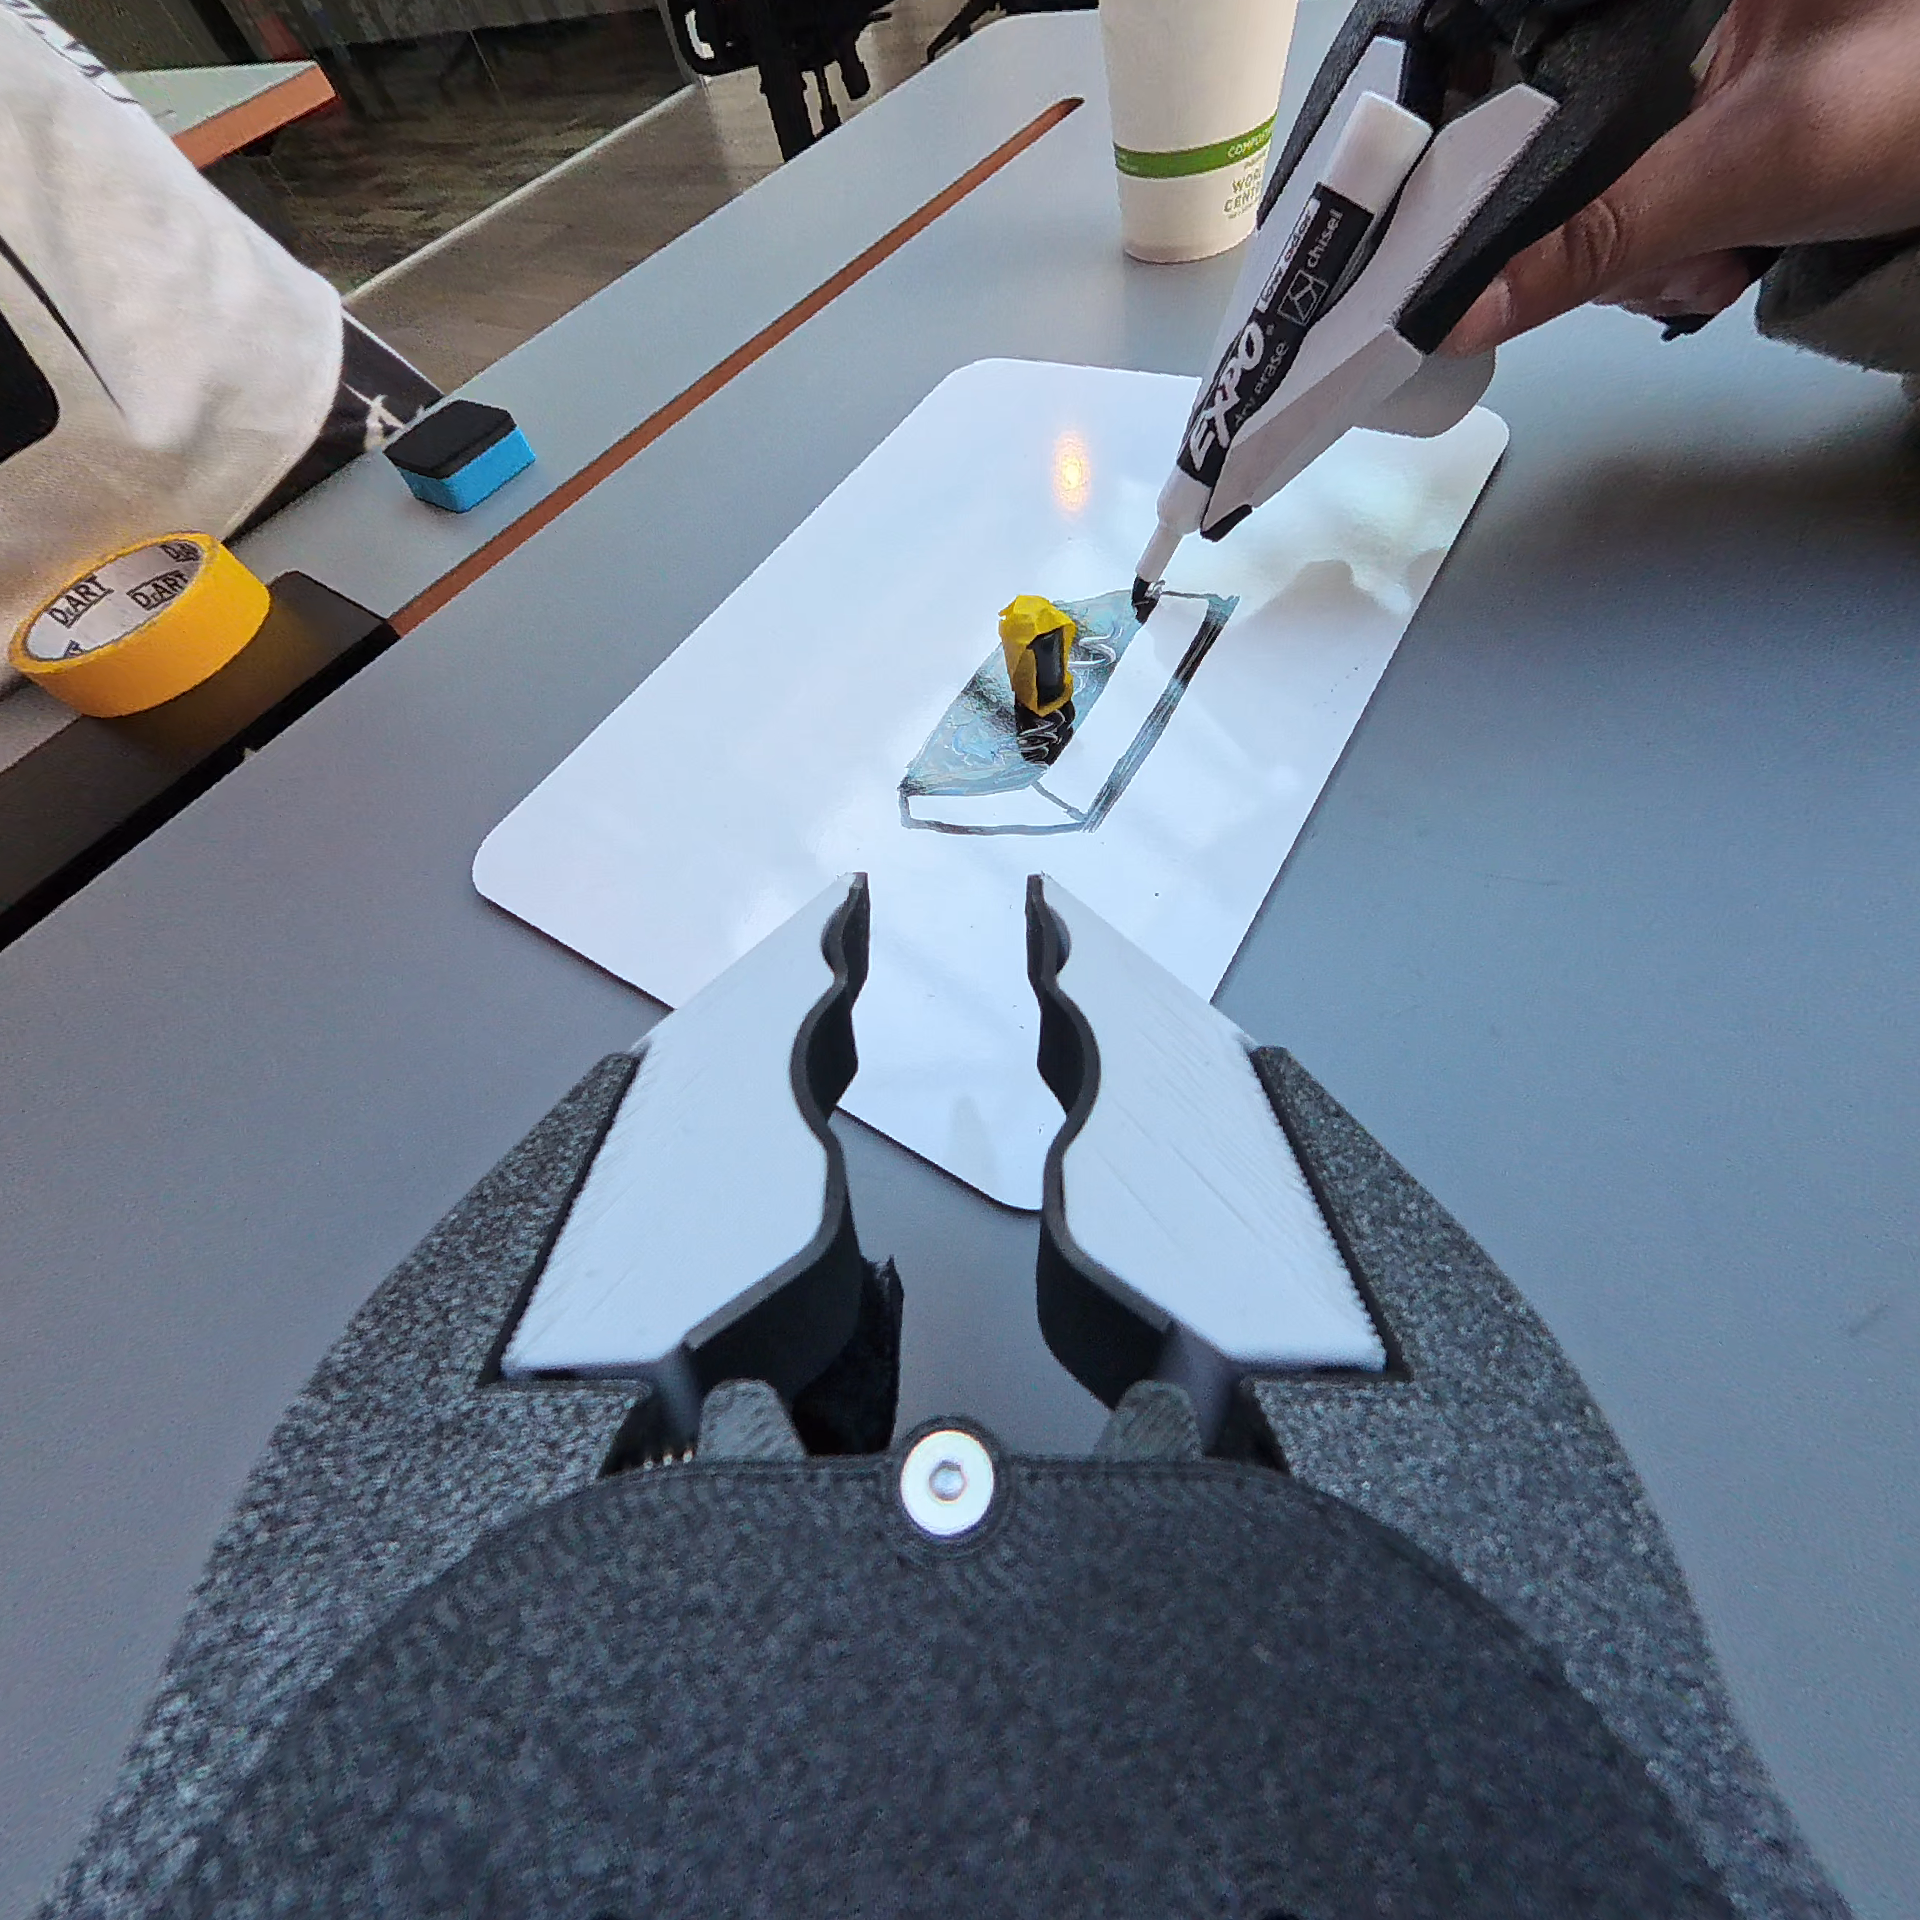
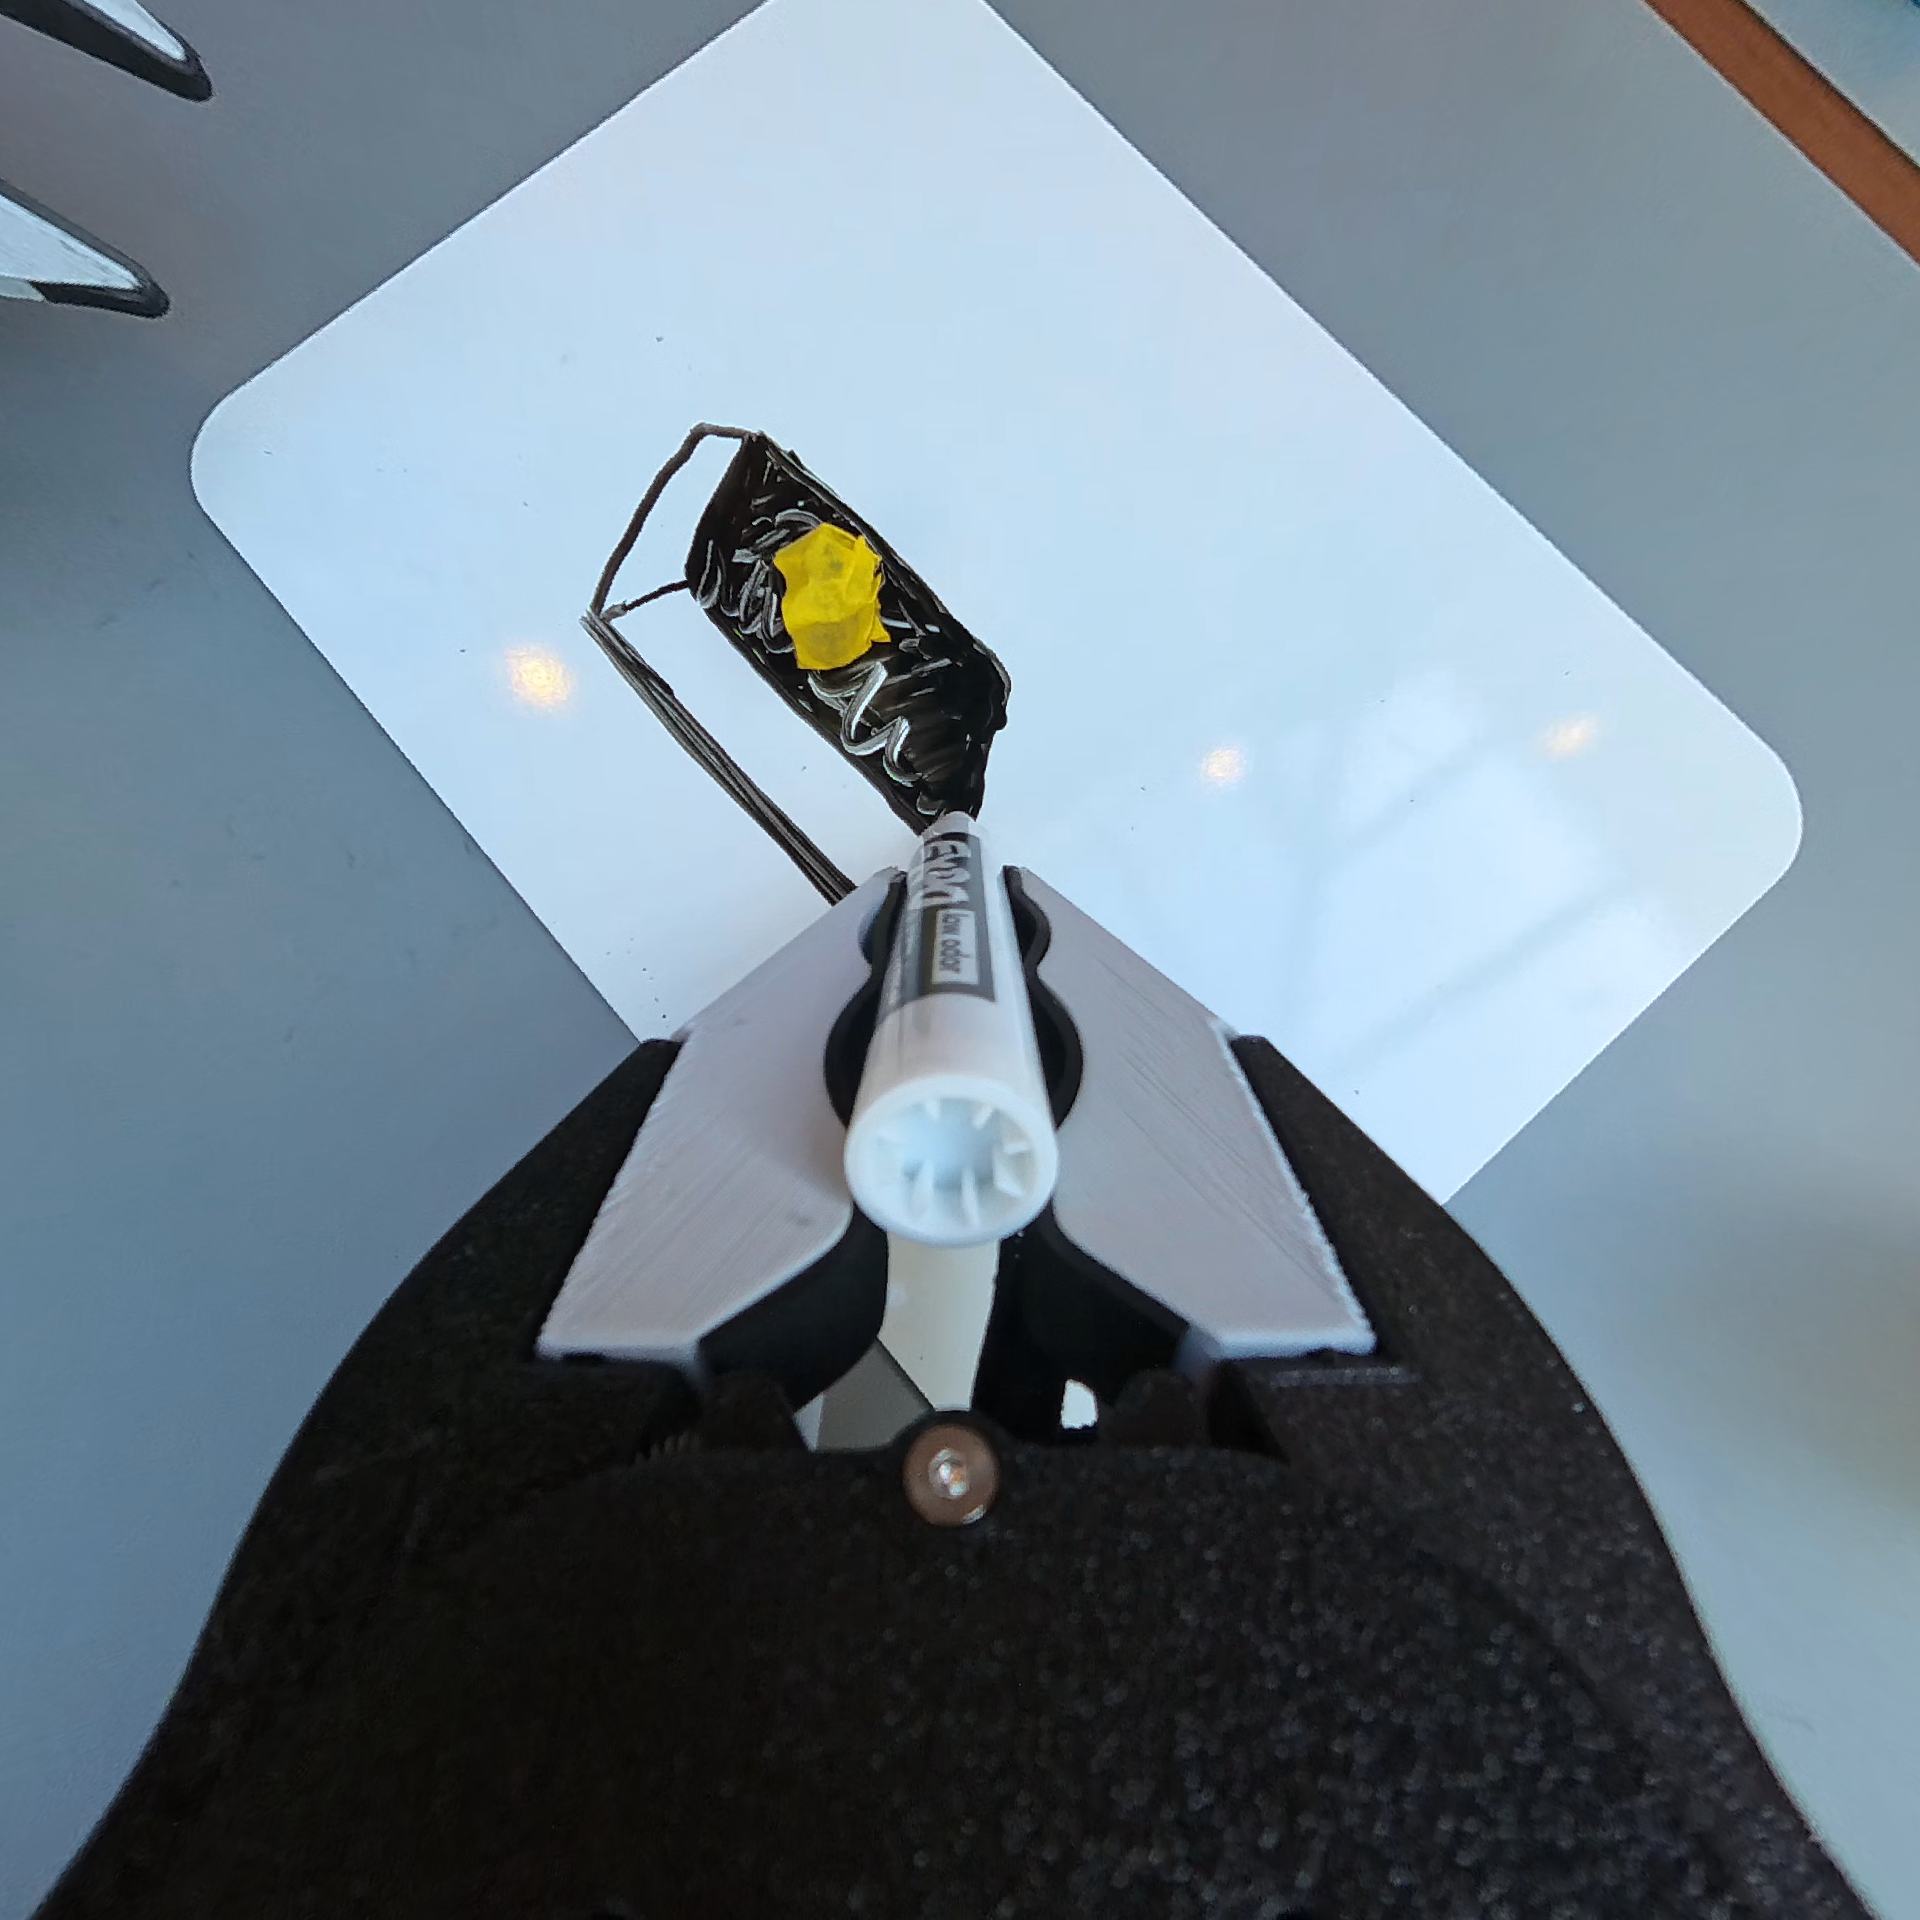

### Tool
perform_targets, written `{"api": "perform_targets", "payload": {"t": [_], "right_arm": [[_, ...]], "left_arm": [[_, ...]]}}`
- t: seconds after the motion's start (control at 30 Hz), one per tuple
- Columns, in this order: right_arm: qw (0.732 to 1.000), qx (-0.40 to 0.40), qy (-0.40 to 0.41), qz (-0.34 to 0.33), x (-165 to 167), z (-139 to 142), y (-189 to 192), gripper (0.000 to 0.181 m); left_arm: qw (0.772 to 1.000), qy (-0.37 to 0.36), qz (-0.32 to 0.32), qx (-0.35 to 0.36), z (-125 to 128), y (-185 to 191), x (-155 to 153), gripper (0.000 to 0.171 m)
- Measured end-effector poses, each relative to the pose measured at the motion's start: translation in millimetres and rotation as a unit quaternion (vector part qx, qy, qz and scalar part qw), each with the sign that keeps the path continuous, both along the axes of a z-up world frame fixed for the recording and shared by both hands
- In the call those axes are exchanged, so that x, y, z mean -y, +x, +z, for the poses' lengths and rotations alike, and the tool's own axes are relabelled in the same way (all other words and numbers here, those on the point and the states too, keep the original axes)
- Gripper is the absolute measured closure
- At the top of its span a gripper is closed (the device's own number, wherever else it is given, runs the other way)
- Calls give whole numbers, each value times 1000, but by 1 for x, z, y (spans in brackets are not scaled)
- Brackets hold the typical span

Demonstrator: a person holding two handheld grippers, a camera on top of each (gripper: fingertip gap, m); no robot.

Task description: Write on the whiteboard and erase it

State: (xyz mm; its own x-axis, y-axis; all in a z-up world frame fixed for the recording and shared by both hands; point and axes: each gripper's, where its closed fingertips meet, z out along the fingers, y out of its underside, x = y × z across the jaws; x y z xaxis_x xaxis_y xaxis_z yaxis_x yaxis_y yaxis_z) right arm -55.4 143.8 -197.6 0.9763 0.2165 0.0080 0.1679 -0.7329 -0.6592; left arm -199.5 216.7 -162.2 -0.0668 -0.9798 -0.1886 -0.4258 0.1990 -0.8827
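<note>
The board lies flat on the table, well in from its edges. A drawn shape sits near the board's middle, and a small capped object stands upright on it. The marker slants down with its tip touching one corner of the drawn shape. The cup stands on the table beyond the board's far end. The eraser block and the tape roll sit toward the table's left edge, the roll nearer.
</note>
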Motion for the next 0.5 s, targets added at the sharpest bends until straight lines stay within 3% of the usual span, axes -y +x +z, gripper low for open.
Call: {"api": "perform_targets", "payload": {"t": [0.5], "right_arm": [[1000,-8,-14,-7,-1,0,6,164]], "left_arm": [[1000,-5,5,1,1,0,-4,141]]}}
